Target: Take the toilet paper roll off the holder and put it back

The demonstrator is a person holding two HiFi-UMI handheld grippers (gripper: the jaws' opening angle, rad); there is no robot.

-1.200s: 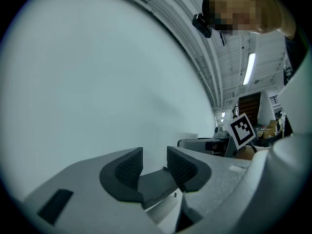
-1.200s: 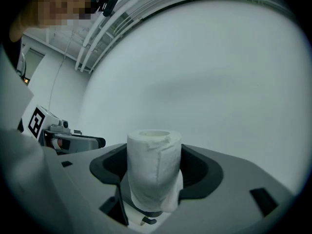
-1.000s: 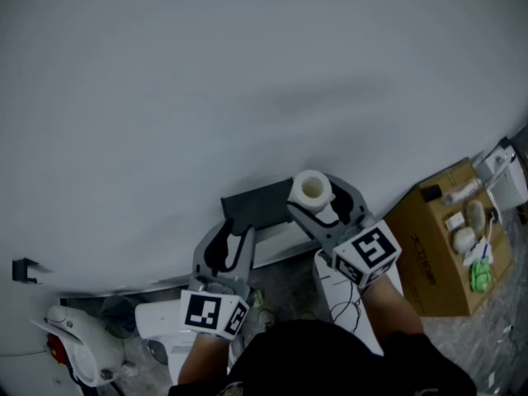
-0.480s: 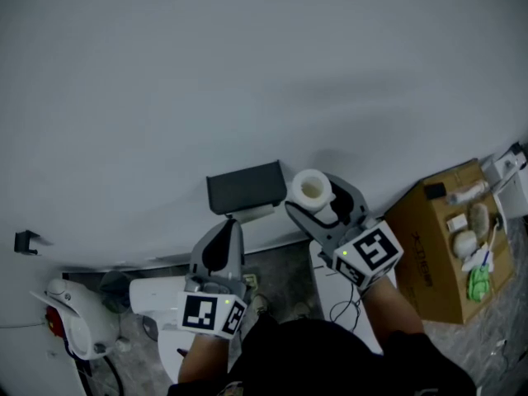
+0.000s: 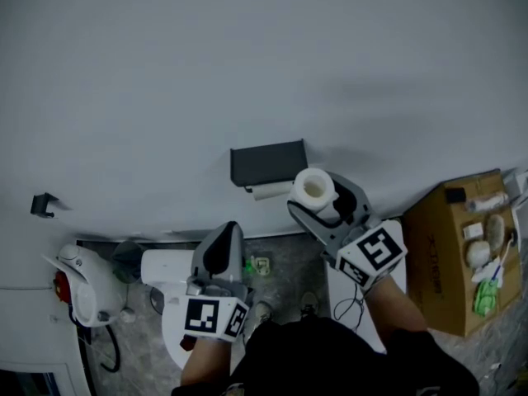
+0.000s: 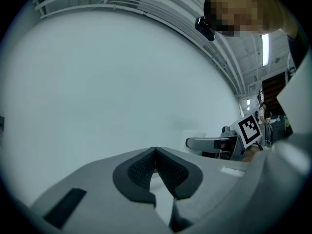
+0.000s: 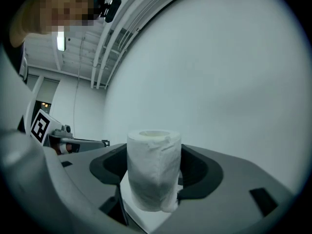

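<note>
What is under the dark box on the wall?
A pale bar sits under that holder. The toilet paper roll, held in the right gripper, covers the bar's right end.

No words or numbers can be read. The only signs are black-and-white square markers: one on the cube [image 5: 214, 318] of the left gripper [image 5: 229, 229], one on the cube [image 5: 373, 252] of the right gripper [image 5: 318, 195]. Any print on the box [image 5: 445, 262] is too dim to read.
</note>
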